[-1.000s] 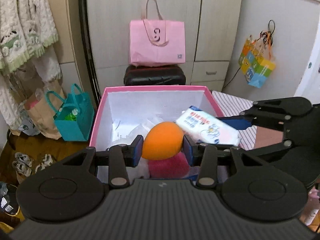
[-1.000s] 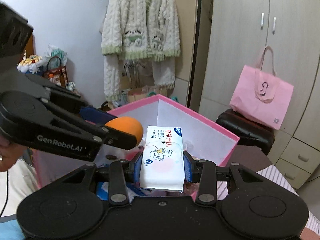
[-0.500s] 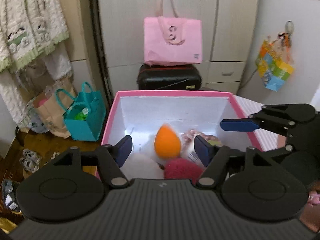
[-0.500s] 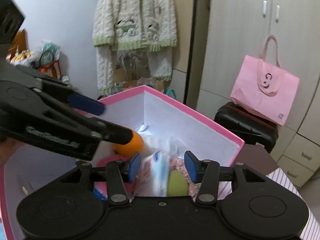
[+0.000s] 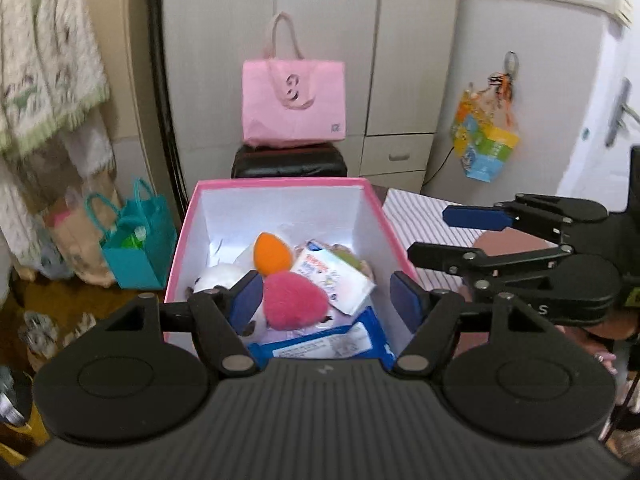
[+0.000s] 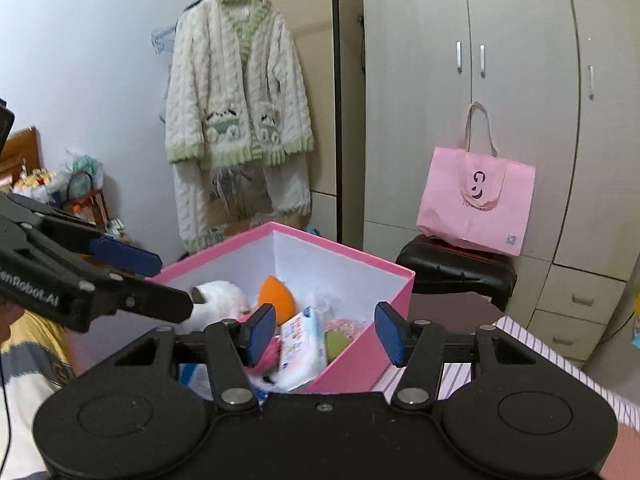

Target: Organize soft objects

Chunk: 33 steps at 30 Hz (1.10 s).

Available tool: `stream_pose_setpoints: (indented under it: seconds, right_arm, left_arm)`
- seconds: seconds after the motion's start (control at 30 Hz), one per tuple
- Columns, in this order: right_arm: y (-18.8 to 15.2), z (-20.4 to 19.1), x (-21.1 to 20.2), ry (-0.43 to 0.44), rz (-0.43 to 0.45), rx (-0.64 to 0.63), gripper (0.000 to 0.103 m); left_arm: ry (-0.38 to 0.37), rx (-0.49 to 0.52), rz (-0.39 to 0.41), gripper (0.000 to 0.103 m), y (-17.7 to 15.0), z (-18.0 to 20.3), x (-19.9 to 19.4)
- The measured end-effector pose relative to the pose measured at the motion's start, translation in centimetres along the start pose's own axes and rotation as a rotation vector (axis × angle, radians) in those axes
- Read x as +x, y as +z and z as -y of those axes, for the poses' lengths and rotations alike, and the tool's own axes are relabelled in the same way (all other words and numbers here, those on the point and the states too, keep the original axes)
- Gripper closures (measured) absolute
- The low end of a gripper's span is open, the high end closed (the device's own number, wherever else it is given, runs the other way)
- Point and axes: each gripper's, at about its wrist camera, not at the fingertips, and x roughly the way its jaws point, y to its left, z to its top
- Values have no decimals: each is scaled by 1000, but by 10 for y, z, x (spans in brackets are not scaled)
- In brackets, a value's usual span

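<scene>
**Both grippers empty above the pink box**

Your left gripper (image 5: 326,300) stands released over the near edge of the pink box (image 5: 182,240). Its jaws have just been opening, and nothing is pressed between the blue pads; you only see the box contents through the gap. Your right gripper (image 6: 325,334) is released too. Its jaws have just been opening further, and they grasp nothing. It hangs at the right side of the box, above the striped cloth (image 5: 416,216).

All the soft things lie inside the box. The orange sponge (image 5: 272,255) is egg-shaped. Its long axis runs from the far left to the near right in the left wrist view, with the narrow tip pointing to the far wall of the box. Just beside it, toward you, lies the pink fluffy heart (image 5: 294,300); its point looks to the right. The white tissue pack (image 5: 334,280) rests tilted, touching the heart, with its long axis going from far left to near right. In the right wrist view this same pack (image 6: 302,346) stands almost on its end, leaning on the things around it. A white plush toy (image 5: 218,278) fills the left part of the box. A blue and white pack (image 5: 324,346) lies flat at the near wall, long side across the box.
</scene>
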Motion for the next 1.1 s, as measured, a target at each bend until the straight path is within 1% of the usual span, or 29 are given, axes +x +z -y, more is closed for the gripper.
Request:
stream_pose_setpoints:
  seconds: [0.07, 0.13, 0.23, 0.3, 0.37, 0.47, 0.53, 0.6, 0.67, 0.73, 0.83, 0.9, 0.97, 1.03, 1.07, 1.1]
  right_arm:
    - [-2, -2, -11, -3, -2, 10, 42]
    - [-4, -6, -25, -8, 4, 12, 38]
    - [-8, -13, -46, -24, 23, 8, 36]
    - [-10, -15, -59, -35, 29, 7, 32]
    - [-13, -15, -70, -43, 29, 13, 29]
    - [-19, -13, -85, -60, 29, 34, 28]
    - [-28, -12, -94, -72, 25, 62, 28]
    - [-37, -13, -102, -71, 16, 70, 27]
    - [-44, -14, -111, -81, 19, 79, 24]
    - [-51, -15, -121, -85, 30, 92, 24]
    - [-59, -20, -138, -113, 67, 107, 24]
    - [-65, -25, -150, -112, 81, 110, 24]
    - [-69, -28, -158, -111, 80, 112, 24]
    - [-72, -29, -165, -125, 87, 109, 22]
    - [-74, -30, -168, -132, 88, 116, 21]
    - [-76, -29, -171, -134, 88, 123, 20]
  left_arm:
    - [-1, 22, 19, 34, -3, 11, -13]
    - [-6, 26, 32, 32, -6, 18, -24]
    - [-2, 28, 54, 26, -12, 25, -39]
    - [3, 25, 65, 22, -15, 28, -48]
    - [-1, 16, 68, 22, -19, 31, -55]
    - [-27, -30, 98, 22, -28, 33, -70]
    - [-47, -35, 118, 22, -34, 37, -82]
    - [-48, -24, 134, 21, -41, 43, -90]
    - [-41, -17, 143, 20, -47, 46, -95]
    - [-33, -20, 151, 17, -56, 48, -93]
    - [-7, -69, 121, 17, -72, 46, -84]
    - [20, -68, 119, 17, -80, 48, -81]
    - [55, -55, 137, 17, -85, 52, -81]
    - [81, -48, 148, 13, -88, 57, -82]
    - [89, -50, 154, 7, -90, 59, -84]
    - [97, -52, 166, 3, -91, 62, -85]
